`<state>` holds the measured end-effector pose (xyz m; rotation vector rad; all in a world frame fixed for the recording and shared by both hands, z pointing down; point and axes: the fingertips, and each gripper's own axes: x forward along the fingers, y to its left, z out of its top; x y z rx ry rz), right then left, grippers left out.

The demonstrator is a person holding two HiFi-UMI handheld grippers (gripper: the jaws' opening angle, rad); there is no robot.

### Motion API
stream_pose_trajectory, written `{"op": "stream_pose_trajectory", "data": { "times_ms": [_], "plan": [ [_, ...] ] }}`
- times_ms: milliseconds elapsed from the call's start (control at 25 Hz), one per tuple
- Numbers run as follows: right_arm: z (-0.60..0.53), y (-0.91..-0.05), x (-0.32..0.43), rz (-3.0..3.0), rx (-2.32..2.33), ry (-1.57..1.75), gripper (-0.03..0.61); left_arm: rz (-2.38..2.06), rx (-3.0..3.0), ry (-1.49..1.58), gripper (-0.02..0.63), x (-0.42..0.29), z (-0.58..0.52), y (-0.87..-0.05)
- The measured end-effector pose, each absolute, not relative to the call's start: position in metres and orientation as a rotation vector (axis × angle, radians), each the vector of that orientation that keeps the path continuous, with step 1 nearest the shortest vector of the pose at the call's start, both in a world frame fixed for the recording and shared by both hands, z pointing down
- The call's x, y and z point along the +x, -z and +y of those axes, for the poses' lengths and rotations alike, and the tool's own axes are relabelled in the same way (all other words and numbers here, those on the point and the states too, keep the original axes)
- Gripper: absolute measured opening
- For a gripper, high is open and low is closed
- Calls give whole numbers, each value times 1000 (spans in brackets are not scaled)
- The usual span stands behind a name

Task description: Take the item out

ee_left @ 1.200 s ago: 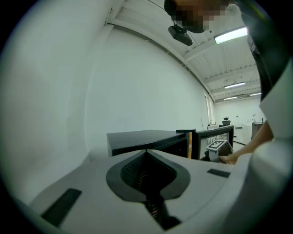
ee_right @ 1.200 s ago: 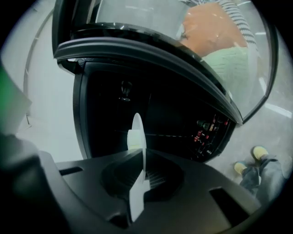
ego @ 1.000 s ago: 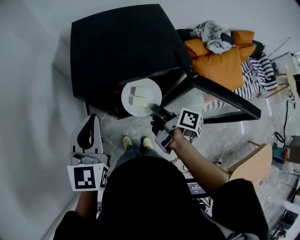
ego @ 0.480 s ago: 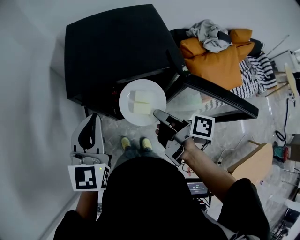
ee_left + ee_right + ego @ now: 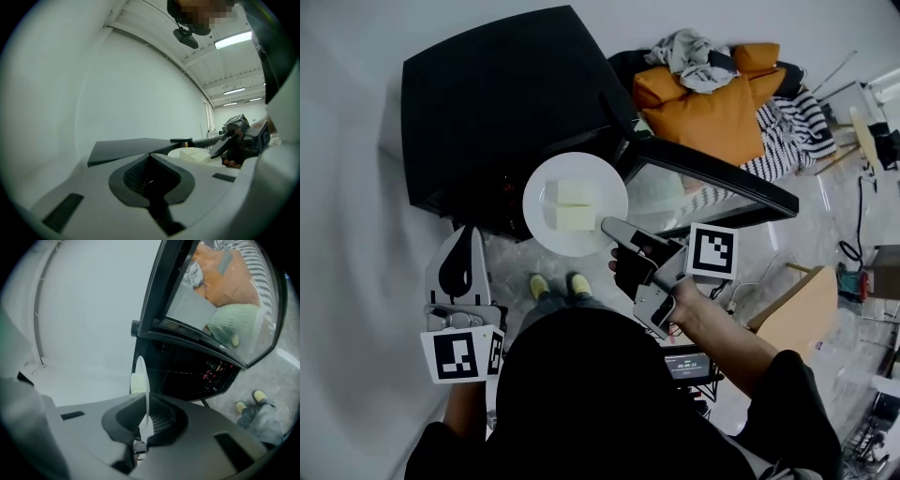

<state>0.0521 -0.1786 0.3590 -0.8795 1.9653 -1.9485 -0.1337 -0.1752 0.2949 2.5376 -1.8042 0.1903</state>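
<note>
Plate: out of the black oven, kept level, I'd guess so the pale blocks stay put
Right claw: pinching the near rim
Left claw: closed, empty, parked aside

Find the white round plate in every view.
Head view: white round plate at centre, held by the right gripper.
Left gripper view: just right of centre.
Right gripper view: edge-on between the jaws, centre.
Shared landmark: black oven with open glass door.
</note>
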Motion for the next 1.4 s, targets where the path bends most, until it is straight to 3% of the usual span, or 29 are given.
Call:
{"op": "stream_pose_trajectory", "data": {
  "times_ms": [1400],
  "plan": [
    [-164,-356,72,1934,-939,1875,15,-1746,2602,-165,8,-130,-181,-297]
  ]
}}
